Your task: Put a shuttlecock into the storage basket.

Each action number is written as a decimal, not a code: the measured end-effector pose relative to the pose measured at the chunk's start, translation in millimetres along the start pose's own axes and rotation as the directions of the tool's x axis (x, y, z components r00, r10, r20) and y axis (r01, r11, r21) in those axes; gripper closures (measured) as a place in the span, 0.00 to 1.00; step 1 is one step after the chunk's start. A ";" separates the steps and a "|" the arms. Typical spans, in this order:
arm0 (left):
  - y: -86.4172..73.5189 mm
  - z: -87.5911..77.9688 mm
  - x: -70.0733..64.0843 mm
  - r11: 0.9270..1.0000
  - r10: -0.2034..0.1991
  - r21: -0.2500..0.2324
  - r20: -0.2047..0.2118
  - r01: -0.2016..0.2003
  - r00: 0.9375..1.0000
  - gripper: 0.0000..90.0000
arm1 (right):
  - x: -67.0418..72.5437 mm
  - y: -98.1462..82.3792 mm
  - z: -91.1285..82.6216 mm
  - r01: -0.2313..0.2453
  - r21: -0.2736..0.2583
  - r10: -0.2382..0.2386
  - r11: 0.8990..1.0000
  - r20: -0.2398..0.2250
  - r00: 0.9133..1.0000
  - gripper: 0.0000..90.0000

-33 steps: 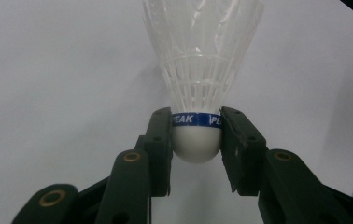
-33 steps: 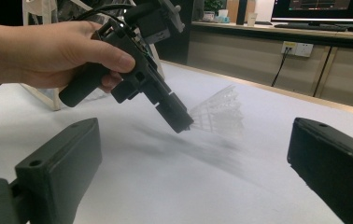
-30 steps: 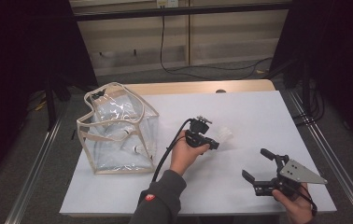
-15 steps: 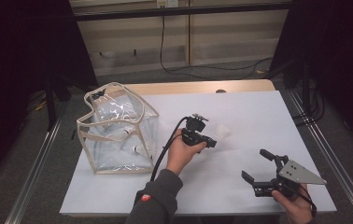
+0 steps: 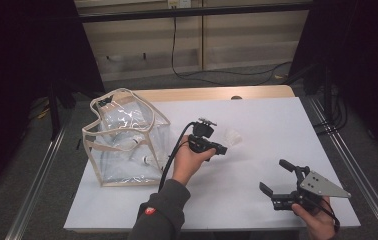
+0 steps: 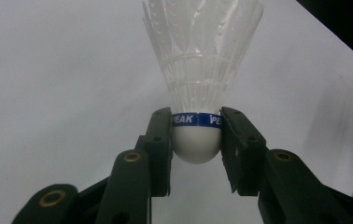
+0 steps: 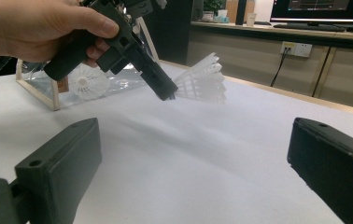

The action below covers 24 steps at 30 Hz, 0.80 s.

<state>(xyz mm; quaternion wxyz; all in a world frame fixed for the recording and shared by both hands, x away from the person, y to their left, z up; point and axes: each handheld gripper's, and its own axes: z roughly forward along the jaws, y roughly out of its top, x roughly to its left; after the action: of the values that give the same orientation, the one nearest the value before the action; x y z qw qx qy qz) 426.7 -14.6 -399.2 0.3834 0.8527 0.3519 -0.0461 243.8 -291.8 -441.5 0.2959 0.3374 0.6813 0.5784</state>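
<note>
A white feather shuttlecock (image 6: 202,70) with a blue band round its cork is held by the cork in my left gripper (image 6: 196,123), feathers pointing away from me. In the high view this left gripper (image 5: 222,148) hovers over the middle of the white table (image 5: 282,120), the shuttlecock (image 5: 233,136) sticking out to its right. The right gripper view shows the shuttlecock (image 7: 202,79) lifted just off the surface. My right gripper (image 5: 274,176) rests near the front right edge, open, with nothing between its jaws (image 7: 195,133).
A clear plastic bag (image 5: 127,140) with beige trim stands open at the table's left, left of my left hand. It holds another shuttlecock (image 7: 87,83). A cable trails from the left gripper along the forearm. Dark floor and metal rails surround the table.
My left gripper has shifted a little to the left and upward, carrying the shuttlecock with it. The right gripper has stayed where it was.
</note>
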 end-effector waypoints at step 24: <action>7.9 -22.3 5.1 0.999 -0.032 -0.021 -0.005 0.032 0.999 0.73 | 0.0 -0.4 0.3 -0.003 -0.001 0.003 1.000 0.000 1.000 0.03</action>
<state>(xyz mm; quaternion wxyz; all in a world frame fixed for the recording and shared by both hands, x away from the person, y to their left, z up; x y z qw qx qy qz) 431.3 0.0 -380.5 0.3905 0.8431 0.3668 -0.0463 244.0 -291.8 -441.9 0.2950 0.3381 0.6806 0.5792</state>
